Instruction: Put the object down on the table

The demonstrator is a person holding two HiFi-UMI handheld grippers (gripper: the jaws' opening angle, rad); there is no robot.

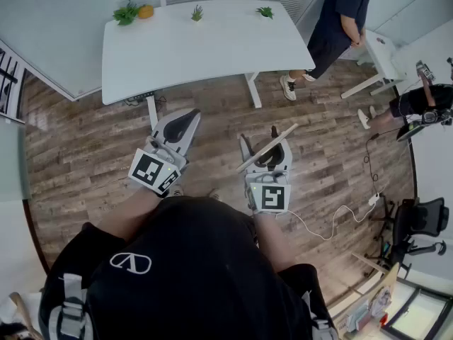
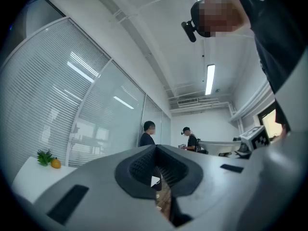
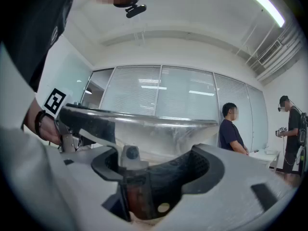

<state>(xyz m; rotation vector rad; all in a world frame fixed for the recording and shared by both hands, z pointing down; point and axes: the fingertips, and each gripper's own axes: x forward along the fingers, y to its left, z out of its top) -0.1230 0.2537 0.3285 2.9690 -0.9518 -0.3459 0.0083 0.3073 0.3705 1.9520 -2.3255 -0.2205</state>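
Observation:
My right gripper (image 1: 267, 153) is shut on the brown handle (image 3: 142, 199) of a pan (image 1: 272, 144), held above the wooden floor. In the right gripper view the pan's metal body (image 3: 159, 129) fills the middle, its rim running across above the jaws (image 3: 159, 165). My left gripper (image 1: 180, 126) hangs beside it to the left, shut with nothing in it; its pads meet in the left gripper view (image 2: 155, 150). The white table (image 1: 205, 48) stands ahead of both grippers, beyond their tips.
On the table's far edge stand small green plants (image 1: 127, 13) and an orange fruit (image 1: 145, 10). One person (image 1: 341, 20) stands at the table's right end, another (image 1: 417, 101) is further right. A white cable (image 1: 333, 222) and a black chair (image 1: 419, 222) are on the floor to the right.

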